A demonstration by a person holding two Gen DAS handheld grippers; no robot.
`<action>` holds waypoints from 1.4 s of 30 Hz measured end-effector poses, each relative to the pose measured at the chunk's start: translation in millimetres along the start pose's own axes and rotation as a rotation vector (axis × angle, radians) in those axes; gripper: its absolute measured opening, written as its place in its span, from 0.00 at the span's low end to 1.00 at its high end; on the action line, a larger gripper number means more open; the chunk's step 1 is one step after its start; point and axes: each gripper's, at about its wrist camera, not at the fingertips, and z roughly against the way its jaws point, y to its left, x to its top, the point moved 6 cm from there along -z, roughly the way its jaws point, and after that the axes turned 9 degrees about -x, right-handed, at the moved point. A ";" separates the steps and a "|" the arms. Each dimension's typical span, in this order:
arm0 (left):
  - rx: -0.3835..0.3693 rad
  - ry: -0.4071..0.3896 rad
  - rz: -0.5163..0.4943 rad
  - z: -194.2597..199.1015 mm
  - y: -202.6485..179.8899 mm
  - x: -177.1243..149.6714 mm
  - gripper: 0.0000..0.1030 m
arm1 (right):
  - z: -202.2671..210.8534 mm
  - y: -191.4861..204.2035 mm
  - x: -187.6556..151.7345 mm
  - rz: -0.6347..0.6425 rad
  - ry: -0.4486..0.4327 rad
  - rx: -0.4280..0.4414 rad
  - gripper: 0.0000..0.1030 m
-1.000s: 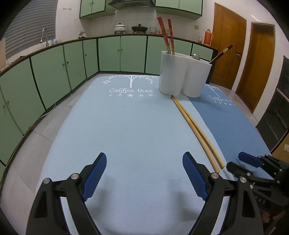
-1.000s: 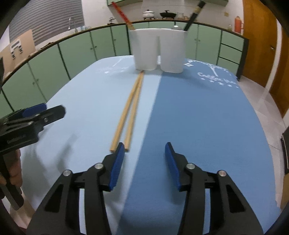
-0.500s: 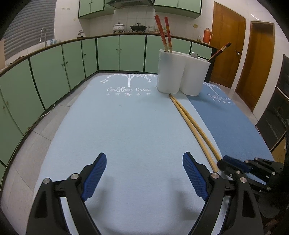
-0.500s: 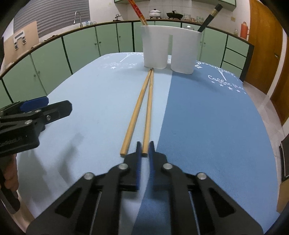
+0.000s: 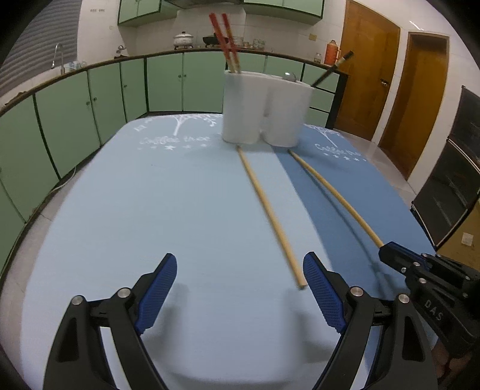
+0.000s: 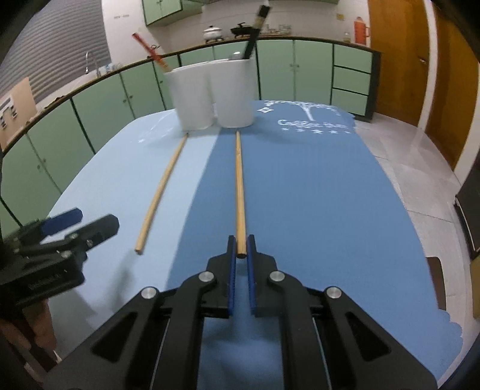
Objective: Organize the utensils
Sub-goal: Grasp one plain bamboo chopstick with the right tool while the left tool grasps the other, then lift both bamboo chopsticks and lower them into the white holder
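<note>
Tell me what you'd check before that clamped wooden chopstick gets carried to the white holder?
1. Grip: right gripper shut on the near end of one wooden chopstick: ok.
2. Chopstick clear of the mat: cannot tell.
3. Other wooden chopstick lies apart on the light blue mat, out of the way: ok.
4. Left gripper open, holding nothing, beside that loose chopstick: ok.
5. White holder upright at the far end: ok.
6. Room inside it, beside the red chopsticks and the dark utensil: cannot tell.
</note>
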 end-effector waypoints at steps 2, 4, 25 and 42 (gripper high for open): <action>-0.008 0.010 0.018 -5.5 -4.9 -2.6 0.74 | 1.3 -7.3 -1.8 -0.009 -0.003 -0.004 0.06; -0.008 0.024 0.027 -11.2 -8.5 -5.8 0.69 | 2.5 -13.1 -3.1 -0.023 -0.003 -0.005 0.06; 0.053 0.055 -0.032 -25.0 -33.8 -9.1 0.07 | 14.2 -29.0 -1.8 -0.068 -0.029 0.020 0.06; 0.024 -0.082 -0.092 45.6 -49.8 43.2 0.06 | 54.3 -32.6 45.7 -0.033 -0.168 0.015 0.06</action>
